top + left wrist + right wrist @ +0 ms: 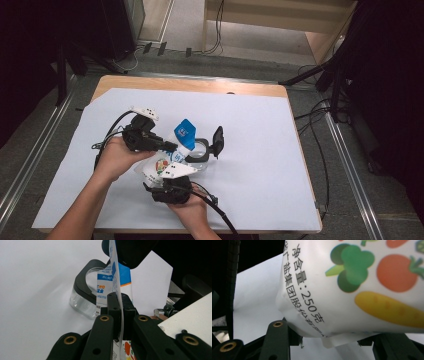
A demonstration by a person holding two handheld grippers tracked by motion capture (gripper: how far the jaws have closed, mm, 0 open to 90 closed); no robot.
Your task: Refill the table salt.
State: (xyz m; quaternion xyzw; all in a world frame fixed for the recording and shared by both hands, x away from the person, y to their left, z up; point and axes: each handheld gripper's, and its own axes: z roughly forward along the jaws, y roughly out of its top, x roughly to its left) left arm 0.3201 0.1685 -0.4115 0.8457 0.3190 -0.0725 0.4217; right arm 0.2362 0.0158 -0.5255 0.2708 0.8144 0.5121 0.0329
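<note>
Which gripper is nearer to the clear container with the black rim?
Left. The left gripper pinches the pouch with its jaws right beside the container. The right gripper holds the pouch's bottom end, farther toward the person.

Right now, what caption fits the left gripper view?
Left tongs pinch a salt bag beside a clear container.
</note>
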